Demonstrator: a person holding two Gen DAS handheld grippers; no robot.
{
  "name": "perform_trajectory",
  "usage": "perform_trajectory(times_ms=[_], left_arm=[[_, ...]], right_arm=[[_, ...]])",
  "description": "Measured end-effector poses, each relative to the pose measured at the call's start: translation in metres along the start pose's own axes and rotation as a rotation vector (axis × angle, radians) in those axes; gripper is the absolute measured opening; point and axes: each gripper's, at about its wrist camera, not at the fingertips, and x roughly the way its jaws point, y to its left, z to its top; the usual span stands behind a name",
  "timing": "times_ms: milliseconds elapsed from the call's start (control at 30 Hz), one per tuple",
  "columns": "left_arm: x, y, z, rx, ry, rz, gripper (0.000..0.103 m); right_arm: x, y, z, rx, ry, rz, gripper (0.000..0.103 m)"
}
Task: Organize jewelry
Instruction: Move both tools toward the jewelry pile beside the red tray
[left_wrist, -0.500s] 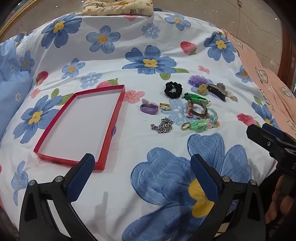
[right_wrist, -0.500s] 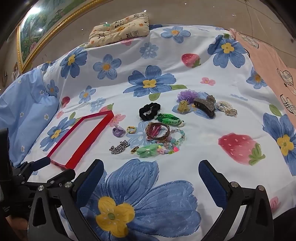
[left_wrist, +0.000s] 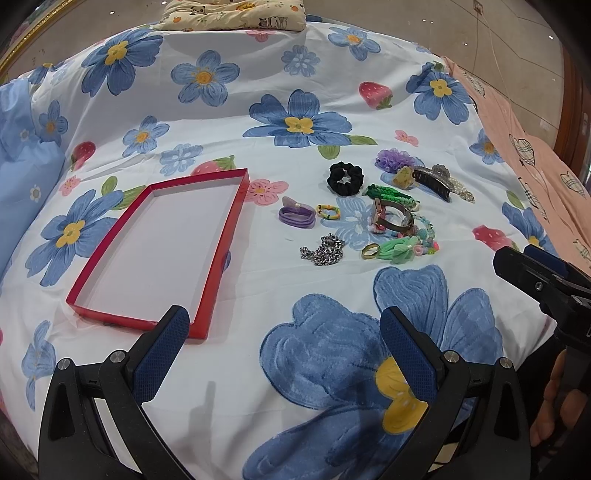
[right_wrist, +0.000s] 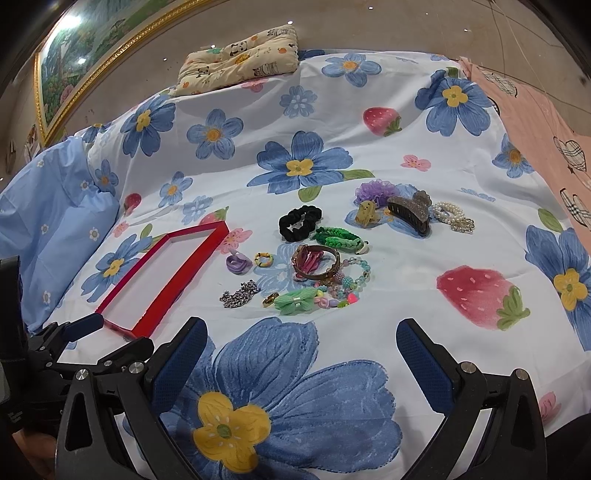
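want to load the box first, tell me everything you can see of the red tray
The red tray is a shallow rectangular box or lid with thin, glossy red walls and a plain white floor, cardboard by the look of it. It lies flat and open side up on the floral bedsheet, left of the jewelry pile, with nothing inside. Nothing but the sheet touches it; the purple hair tie lies nearest, apart from its right wall. The left tongs hover open near its near corner.

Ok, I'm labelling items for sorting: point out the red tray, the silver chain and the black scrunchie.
red tray (left_wrist: 221, 258): left wrist view, on its right wall.
silver chain (left_wrist: 324, 251): left wrist view, middle of the heaped links.
black scrunchie (right_wrist: 286, 225): right wrist view, on its left fabric band.
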Motion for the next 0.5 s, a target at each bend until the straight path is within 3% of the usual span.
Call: perform_trajectory(times_ms=[500], left_arm=[[0.0044,-0.0019,-0.0020,0.000,0.004,0.002,0.103]], right_arm=[[-0.0004,0.0034,0.0030,0.012,0.002,0.016,0.103]])
